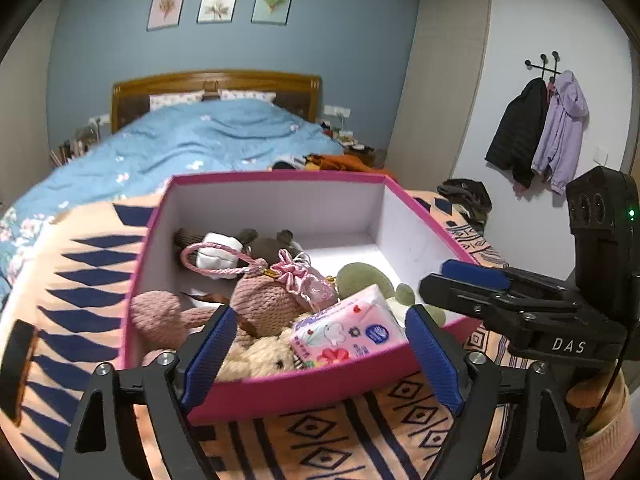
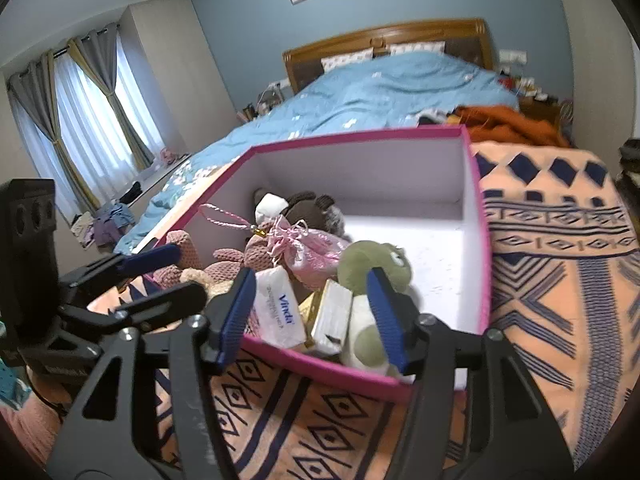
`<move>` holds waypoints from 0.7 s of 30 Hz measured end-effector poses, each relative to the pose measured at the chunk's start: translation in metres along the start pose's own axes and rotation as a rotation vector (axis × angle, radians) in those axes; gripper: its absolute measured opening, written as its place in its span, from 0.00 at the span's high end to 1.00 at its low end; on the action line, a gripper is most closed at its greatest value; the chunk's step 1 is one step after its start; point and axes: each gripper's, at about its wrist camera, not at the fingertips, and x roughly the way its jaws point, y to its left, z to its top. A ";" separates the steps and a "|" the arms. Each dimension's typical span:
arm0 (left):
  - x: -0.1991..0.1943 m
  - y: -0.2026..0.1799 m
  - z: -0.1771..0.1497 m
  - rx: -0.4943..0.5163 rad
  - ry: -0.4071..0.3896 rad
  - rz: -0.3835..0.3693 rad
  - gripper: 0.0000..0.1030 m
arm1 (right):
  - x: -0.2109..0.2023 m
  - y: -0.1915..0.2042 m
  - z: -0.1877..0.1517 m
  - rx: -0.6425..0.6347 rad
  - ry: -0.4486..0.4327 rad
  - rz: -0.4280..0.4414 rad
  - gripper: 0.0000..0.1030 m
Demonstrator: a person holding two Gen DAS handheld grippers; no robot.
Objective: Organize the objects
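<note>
- The toys in the pink box (image 1: pixel 256 394) overlap so much that several show only in part: a brown bear (image 1: pixel 266 245) is half buried at the back, and a cream bear (image 1: pixel 264 354) peeks over the near wall.
- In the right wrist view a small white carton (image 2: pixel 332 316) lies partly hidden between the tissue pack (image 2: pixel 280 312) and the green plush (image 2: pixel 370 268).
- The box sits on an orange patterned blanket (image 1: pixel 340 440) at the foot of a bed with a blue quilt (image 1: pixel 192 140) and a wooden headboard (image 1: pixel 216 82).
- Three framed prints (image 1: pixel 218 3) hang on the blue wall; curtains (image 2: pixel 80 120) cover a window to the left.
- Two jackets (image 1: pixel 540 128) hang on wall hooks, and an orange cloth (image 2: pixel 508 122) lies bunched on the bed.
- Also inside the box: a pink knitted toy (image 1: pixel 264 300), a pink satin pouch (image 1: pixel 306 282) with a cord loop, and a flowered tissue pack (image 1: pixel 348 330).
- The left gripper (image 1: pixel 320 352) hovers at the near wall, jaws wide apart and empty.
- The right gripper (image 2: pixel 316 312) is likewise spread open over the near corner, holding nothing.
</note>
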 end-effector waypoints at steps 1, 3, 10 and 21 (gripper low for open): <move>-0.007 -0.001 -0.002 0.003 -0.018 0.013 0.06 | -0.008 0.003 -0.003 -0.011 -0.015 -0.009 0.36; -0.022 -0.002 -0.006 0.007 -0.064 0.031 0.00 | -0.018 0.006 -0.008 -0.026 -0.036 -0.034 0.27; -0.050 -0.003 -0.033 -0.030 -0.085 0.108 0.00 | -0.051 0.027 -0.047 -0.110 -0.099 -0.139 0.05; -0.061 -0.010 -0.086 -0.011 -0.028 0.235 0.00 | -0.064 0.041 -0.101 -0.095 -0.075 -0.192 0.03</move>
